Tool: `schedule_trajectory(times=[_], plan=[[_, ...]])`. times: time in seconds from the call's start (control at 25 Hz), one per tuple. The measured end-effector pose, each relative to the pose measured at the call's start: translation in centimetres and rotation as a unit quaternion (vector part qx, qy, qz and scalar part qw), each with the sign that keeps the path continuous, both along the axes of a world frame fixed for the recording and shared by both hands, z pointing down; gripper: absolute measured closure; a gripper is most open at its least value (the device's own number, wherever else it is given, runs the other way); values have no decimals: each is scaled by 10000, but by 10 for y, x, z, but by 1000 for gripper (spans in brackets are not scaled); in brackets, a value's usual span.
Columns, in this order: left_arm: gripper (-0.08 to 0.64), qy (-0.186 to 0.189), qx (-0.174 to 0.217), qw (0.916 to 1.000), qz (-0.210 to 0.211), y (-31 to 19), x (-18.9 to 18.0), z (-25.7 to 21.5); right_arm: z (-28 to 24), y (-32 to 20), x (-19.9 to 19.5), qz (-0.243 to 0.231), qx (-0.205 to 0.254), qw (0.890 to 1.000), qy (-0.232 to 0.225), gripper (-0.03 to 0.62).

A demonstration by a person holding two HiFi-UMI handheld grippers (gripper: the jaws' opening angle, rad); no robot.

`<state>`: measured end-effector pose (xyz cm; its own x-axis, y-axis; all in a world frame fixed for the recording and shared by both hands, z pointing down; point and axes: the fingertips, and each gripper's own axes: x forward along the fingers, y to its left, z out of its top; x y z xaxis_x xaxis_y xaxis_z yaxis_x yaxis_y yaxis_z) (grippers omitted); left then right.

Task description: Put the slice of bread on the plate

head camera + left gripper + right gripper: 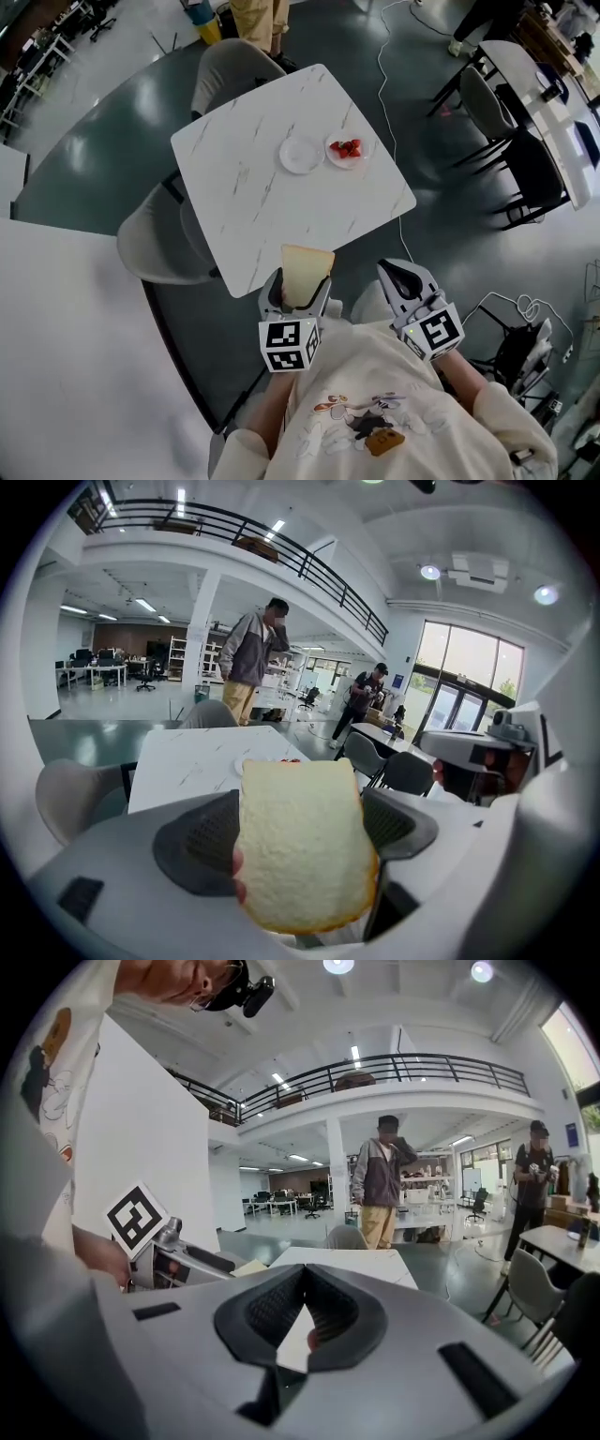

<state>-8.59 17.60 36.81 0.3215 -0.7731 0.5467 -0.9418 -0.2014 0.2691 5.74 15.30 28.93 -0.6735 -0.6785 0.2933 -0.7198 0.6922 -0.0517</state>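
Two claws: my left claw [300, 292] clamps the bread slice [300, 850] upright by its side edges, seemingly low down; my right claw [302, 1309] is pinched closed, empty. Bread's light, soft and crushable, so grip gently at the crust; plate [300, 155] sits well ahead on the table [234, 197].

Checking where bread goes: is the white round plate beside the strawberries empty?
Empty: the white round plate is bare; the red strawberries lie on the neighbouring white dish.
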Motion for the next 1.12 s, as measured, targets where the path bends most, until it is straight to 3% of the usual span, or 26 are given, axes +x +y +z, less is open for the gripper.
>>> schedule_trajectory(times=[0.36,0.76,0.88,1.12], plan=[[139,8,-198,9998,65,-40,-17,16,19,-42,-17,-36,-180,9998,21,588],[139,-193,-491,9986,-2,-114,-23,29,27,-132,-29,-237,-235,9993,-169,588],[140,-88,-670,9977,-43,-144,-24,40,34,-162,-28,-239,-273,9992,-170,588],[138,-243,-927,9953,-128,-198,-29,71,70,-216,-37,-484,-706,9960,-238,588]])
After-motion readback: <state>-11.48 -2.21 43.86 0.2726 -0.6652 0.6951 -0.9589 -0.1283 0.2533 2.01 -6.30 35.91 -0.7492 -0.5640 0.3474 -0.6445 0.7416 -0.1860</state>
